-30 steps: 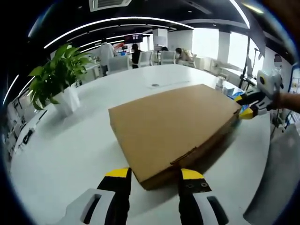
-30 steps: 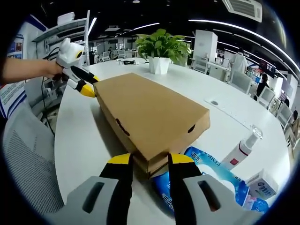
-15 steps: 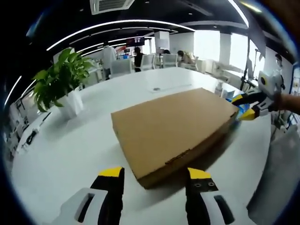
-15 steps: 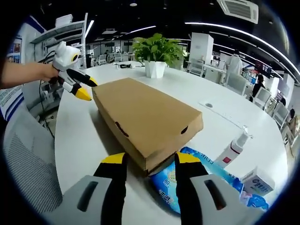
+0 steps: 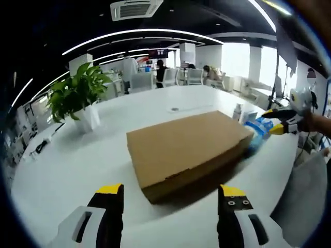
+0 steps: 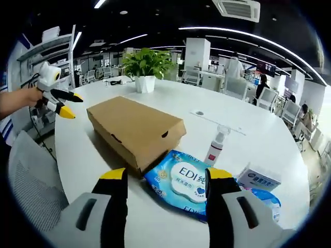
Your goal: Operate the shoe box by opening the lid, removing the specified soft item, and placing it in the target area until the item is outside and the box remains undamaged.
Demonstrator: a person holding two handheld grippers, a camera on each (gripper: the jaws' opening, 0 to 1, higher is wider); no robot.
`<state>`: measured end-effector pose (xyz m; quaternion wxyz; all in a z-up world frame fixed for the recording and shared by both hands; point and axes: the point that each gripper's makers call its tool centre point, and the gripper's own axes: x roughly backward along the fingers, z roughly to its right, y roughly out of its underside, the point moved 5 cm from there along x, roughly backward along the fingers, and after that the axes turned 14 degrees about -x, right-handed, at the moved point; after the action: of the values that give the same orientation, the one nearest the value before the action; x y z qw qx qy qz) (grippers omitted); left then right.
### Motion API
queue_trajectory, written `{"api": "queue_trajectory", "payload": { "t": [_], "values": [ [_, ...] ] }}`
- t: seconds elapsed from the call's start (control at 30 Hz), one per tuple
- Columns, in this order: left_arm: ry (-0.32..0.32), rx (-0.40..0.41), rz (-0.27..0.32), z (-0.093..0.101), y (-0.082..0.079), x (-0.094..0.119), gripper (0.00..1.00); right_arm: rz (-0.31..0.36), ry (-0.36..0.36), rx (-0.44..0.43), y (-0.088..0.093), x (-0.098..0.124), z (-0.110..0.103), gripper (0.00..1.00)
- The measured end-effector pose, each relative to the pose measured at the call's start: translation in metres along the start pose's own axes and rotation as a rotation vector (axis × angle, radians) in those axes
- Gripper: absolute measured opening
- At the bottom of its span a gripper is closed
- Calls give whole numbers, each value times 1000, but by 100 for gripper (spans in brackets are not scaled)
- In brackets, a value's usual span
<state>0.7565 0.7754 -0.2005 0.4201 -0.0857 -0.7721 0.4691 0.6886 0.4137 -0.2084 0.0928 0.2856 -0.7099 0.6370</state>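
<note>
A brown cardboard shoe box (image 5: 186, 150) (image 6: 135, 132) lies with its lid down on the white round table (image 5: 77, 165). My left gripper (image 5: 169, 192) is open, held back from the box's near corner with nothing between its jaws. It also appears at the left of the right gripper view as the left gripper (image 6: 66, 104), off the box's far end. My right gripper (image 6: 164, 175) is open, drawn back from the box's other end, above a blue wet-wipes pack (image 6: 181, 183). In the left gripper view the right gripper (image 5: 276, 121) hangs open beyond the box's far end.
A potted plant (image 5: 77, 98) (image 6: 145, 67) stands on the table beyond the box. A spray bottle (image 6: 216, 147), a small white carton (image 6: 258, 178) and the wipes lie beside the box's right end. A grey chair (image 6: 31, 181) stands by the table edge. People sit at far desks.
Both grippers have pulled back from the box's ends and their jaws have spread wider. The box now looks smaller, and the wipes pack, bottle and carton have come into sight.
</note>
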Motion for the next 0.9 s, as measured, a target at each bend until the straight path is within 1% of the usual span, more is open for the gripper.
{"api": "queue_trajectory", "payload": {
  "t": [0.17, 0.27, 0.33, 0.37, 0.4, 0.47, 0.5, 0.67, 0.77, 0.9],
  "values": [
    [8, -5, 30, 10, -7, 9, 81, 14, 38, -7, 2, 23, 8, 63],
    [13, 2, 67, 19, -15, 20, 84, 17, 58, -17, 6, 38, 11, 66],
    [10, 4, 84, 23, -17, 25, 89, 7, 75, -21, 11, 46, 14, 69],
    [7, 2, 87, 30, -22, 31, 91, -1, 83, -28, 15, 51, 16, 70],
    [5, -1, 88, 33, -23, 34, 93, -8, 85, -37, 17, 54, 17, 72],
    [11, -9, 83, 37, -22, 36, 94, -13, 91, -54, 21, 60, 17, 76],
    [19, -12, 83, 39, -19, 35, 94, -13, 94, -58, 22, 63, 18, 77],
    [32, -6, 84, 49, -18, 41, 98, -22, 115, -72, 30, 76, 19, 82],
    [34, 2, 89, 57, -21, 46, 100, -19, 126, -92, 32, 84, 20, 88],
    [32, 20, 90, 64, -22, 49, 100, -4, 142, -91, 32, 94, 22, 95]
  ]
}}
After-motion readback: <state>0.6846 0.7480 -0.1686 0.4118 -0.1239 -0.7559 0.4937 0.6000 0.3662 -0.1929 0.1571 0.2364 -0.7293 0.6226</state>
